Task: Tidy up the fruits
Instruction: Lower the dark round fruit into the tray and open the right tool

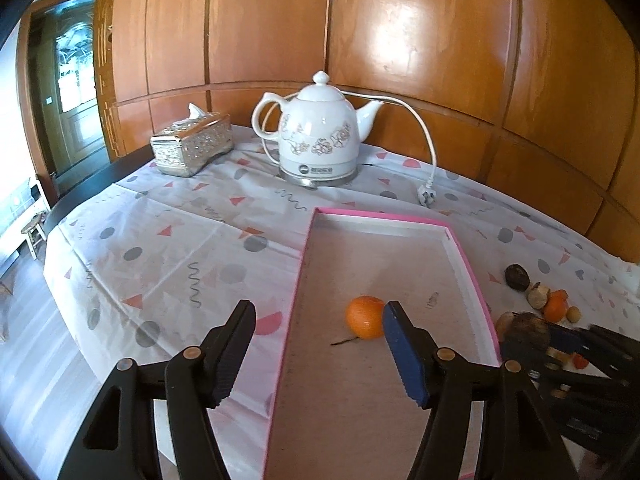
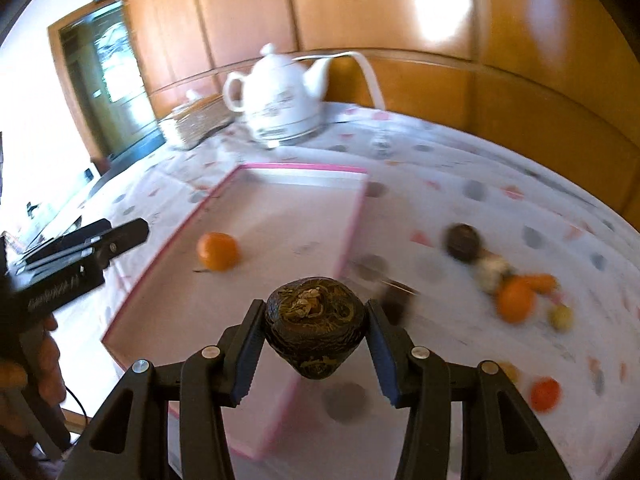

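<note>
Patterned tablecloth [image 1: 168,240] fills most of both views. Pink-rimmed tray [image 1: 468,264] runs centre to lower frame in left wrist view. White kettle [image 1: 316,136] upper centre, silver tissue box [image 1: 192,144] to its left. Left gripper [image 1: 318,344], lower frame: jaws apart w/ nothing btwn pads; orange [image 1: 365,317] lies in tray just beside its right finger. Right gripper [image 2: 316,332], bottom centre, clamped on dark wrinkled fruit [image 2: 315,324] over tray's right rim. Loose fruit pile [image 2: 508,284] at right, blurred.
</note>
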`<state>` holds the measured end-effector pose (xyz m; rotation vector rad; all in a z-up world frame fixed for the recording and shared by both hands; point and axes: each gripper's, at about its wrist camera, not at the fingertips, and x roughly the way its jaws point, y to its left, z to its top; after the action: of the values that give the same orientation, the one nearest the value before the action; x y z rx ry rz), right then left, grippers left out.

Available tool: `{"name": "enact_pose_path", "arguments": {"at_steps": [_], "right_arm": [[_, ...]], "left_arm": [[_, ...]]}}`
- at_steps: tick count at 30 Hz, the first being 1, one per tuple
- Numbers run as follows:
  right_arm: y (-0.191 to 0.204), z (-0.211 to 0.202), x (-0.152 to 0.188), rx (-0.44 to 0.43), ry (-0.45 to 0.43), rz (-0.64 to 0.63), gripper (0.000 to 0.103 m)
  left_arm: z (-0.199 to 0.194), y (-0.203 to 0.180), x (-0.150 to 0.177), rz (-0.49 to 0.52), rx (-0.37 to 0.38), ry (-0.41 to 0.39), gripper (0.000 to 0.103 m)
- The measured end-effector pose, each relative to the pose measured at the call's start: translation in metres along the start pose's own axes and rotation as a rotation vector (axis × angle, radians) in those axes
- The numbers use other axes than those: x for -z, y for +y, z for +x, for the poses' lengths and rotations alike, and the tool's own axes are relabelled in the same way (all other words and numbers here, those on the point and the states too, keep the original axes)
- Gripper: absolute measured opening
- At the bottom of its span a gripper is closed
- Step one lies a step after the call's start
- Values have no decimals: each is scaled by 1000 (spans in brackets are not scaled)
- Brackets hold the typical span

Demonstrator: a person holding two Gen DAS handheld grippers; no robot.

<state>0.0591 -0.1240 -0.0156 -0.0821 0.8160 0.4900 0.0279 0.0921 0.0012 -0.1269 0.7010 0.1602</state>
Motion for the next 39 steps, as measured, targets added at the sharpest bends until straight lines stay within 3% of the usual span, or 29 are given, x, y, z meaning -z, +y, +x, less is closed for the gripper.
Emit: {"name": "enact_pose_path", "arguments": {"at_steps": [9, 13, 26, 39], "right_arm": [[37, 66, -25, 8, 112, -51, 51], [40, 68, -23, 24, 96, -44, 60], [0, 10, -10, 72, -33, 100, 60], [-52, -32, 19, 175, -82, 204, 60]], "left_arm": [[-5, 11, 1, -9, -13, -17, 67], [-7, 11, 3, -5, -11, -19, 67], [-14, -10, 6, 44, 10, -30, 69], [-15, -34, 11, 115, 42, -15, 69]]}}
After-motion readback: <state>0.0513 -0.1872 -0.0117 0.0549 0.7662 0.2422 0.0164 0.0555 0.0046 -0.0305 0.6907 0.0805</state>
